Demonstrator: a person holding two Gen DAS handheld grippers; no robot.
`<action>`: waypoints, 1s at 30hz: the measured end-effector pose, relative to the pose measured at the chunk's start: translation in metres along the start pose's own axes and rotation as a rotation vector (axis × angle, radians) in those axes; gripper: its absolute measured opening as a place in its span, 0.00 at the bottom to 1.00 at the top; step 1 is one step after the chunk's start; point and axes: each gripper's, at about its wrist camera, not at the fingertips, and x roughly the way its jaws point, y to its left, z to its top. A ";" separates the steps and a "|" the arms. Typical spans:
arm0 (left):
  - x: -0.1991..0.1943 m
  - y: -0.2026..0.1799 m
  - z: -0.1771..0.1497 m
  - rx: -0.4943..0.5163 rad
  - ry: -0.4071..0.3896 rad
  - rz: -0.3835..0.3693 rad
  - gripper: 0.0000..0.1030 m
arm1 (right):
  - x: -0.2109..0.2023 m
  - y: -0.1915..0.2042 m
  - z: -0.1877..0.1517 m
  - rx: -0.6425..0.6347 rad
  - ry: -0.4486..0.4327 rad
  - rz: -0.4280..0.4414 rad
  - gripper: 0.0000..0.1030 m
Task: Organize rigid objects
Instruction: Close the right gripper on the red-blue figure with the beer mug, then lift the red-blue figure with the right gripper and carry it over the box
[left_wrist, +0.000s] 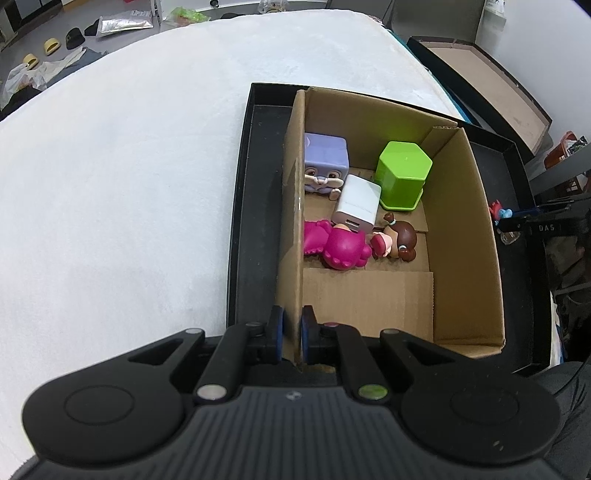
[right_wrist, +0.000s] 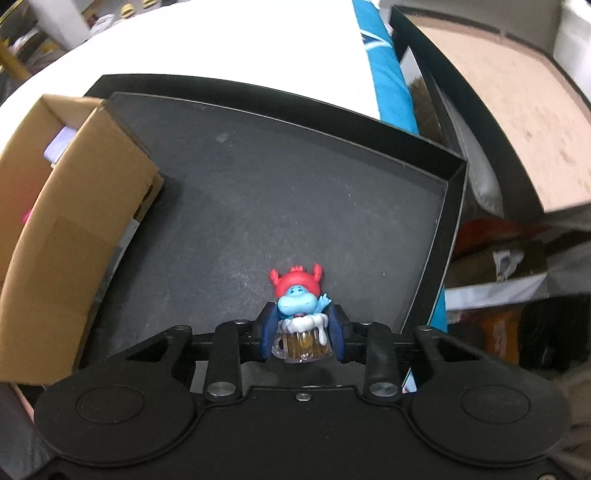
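While five toys already lie in the cardboard box (left_wrist: 461, 236), whose wall our left hand-held gripper (left_wrist: 292, 332) clamps, our right hand-held gripper (right_wrist: 301, 334) closes on the last figurine (right_wrist: 300, 314) beside the box.

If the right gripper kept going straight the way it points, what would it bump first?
Probably the floor of the black tray. The right gripper points down at it, with the little blue figure between its pads; the gap is unclear.
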 end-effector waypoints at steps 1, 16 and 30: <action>0.000 0.000 0.000 -0.001 0.000 -0.001 0.09 | 0.000 0.000 0.001 0.013 -0.001 0.000 0.54; 0.001 0.001 -0.001 0.002 -0.004 -0.010 0.09 | 0.019 0.013 0.011 -0.123 0.052 -0.057 0.64; 0.003 0.004 0.000 0.006 0.001 -0.032 0.10 | 0.019 0.022 0.019 -0.130 0.098 -0.092 0.37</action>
